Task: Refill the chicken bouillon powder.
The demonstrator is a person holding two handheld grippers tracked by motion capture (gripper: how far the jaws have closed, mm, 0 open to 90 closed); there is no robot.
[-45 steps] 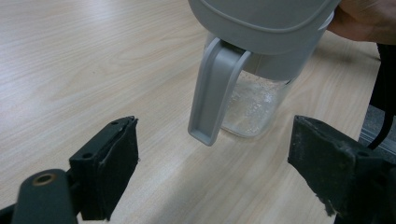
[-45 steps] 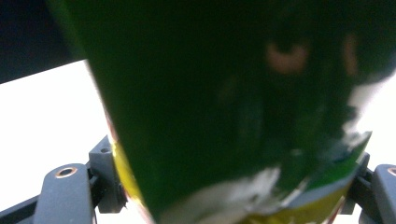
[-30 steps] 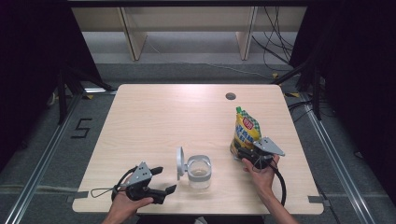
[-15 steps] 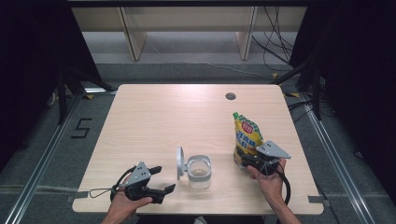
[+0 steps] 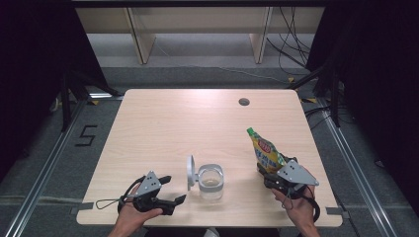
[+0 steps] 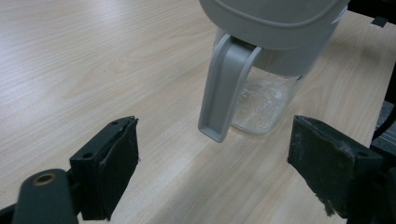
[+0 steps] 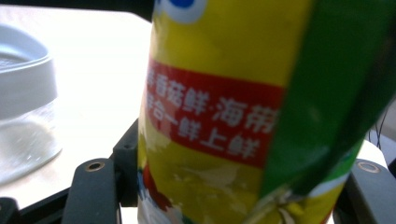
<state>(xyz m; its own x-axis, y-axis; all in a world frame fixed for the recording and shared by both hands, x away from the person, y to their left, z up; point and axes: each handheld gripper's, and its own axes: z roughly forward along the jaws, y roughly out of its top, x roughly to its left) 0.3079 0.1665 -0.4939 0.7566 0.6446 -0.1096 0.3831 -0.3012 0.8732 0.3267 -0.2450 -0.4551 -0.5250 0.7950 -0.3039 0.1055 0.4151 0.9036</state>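
A clear glass jar (image 5: 210, 181) with a grey rim stands near the table's front edge, its grey lid (image 5: 189, 172) flipped open to the left. My left gripper (image 5: 174, 189) lies open just left of the jar. In the left gripper view the jar (image 6: 266, 102) and its hanging lid latch (image 6: 224, 88) sit ahead of the wide gap of that gripper (image 6: 210, 172). My right gripper (image 5: 268, 174) is shut on the lower part of a yellow pouch (image 5: 266, 152) with a green cap, which leans up and left. Close up, the pouch (image 7: 219, 112) sits between the right gripper's (image 7: 233, 196) jaws.
The light wooden table (image 5: 163, 128) has a round cable hole (image 5: 243, 101) at the far right. Beyond the far edge stands a pale shelf unit (image 5: 197, 29), with cables on the floor at its right. Floor rails run along both sides.
My right gripper has carried the pouch toward the near edge and a little right, lifting it. The pouch now leans more to the left. The left gripper and the jar have stayed put.
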